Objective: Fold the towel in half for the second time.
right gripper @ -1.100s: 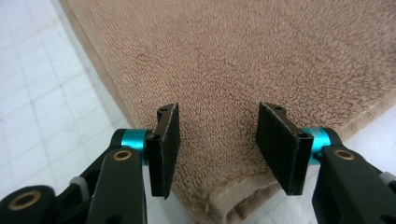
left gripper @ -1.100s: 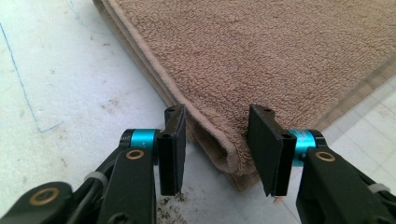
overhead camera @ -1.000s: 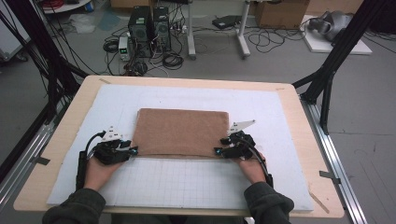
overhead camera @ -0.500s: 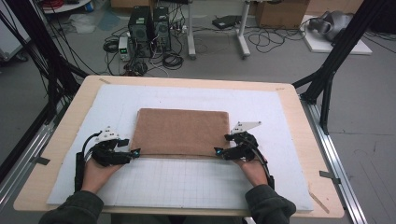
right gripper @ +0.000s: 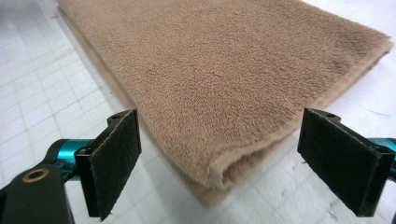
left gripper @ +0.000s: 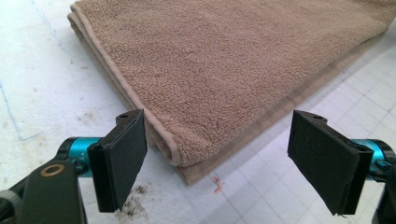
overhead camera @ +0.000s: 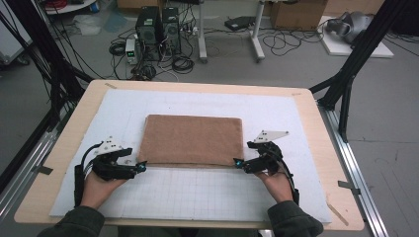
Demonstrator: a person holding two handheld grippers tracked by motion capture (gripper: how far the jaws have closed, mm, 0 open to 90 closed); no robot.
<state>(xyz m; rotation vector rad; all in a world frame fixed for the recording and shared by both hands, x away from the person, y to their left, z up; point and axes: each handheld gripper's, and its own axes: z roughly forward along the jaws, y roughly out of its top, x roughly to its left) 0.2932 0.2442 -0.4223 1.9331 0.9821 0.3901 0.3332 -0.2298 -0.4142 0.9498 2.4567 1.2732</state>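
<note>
So from my end: brown towel (overhead camera: 191, 139) is folded into a flat rectangle and sits roughly mid tabletop (overhead camera: 59, 163), on the white grid mat (overhead camera: 207, 192) that covers most of it. Long edges run left-right in the high view, near edge facing the person.

Left gripper (overhead camera: 141, 167) is parked right at the towel's near-left corner, held in the person's left hand (overhead camera: 99, 185). In the left gripper view (left gripper: 215, 156) the jaws are spread wide, nothing between the pads except that corner poking in, w/ the hemmed edge and folded layers visible. One pad looks like it's just beside or maybe brushing the towel's side edge, can't tell for sure which. The other pad is well clear, out over the grid.

Right gripper (overhead camera: 237, 163) mirrors it at the near-right corner, in the right hand (overhead camera: 276, 183). Right gripper view (right gripper: 219, 161) shows the same deal: jaws wide apart, the fold of the corner sitting in the gap btw them, not pinched. You can see two layers there, top one curling over the bottom.

Both grippers are low, about at mat lvl, pointing inward at each other along the near edge. Towel lies flat, no part lifted. A few dirt specks on the mat near the left jaws.
</note>
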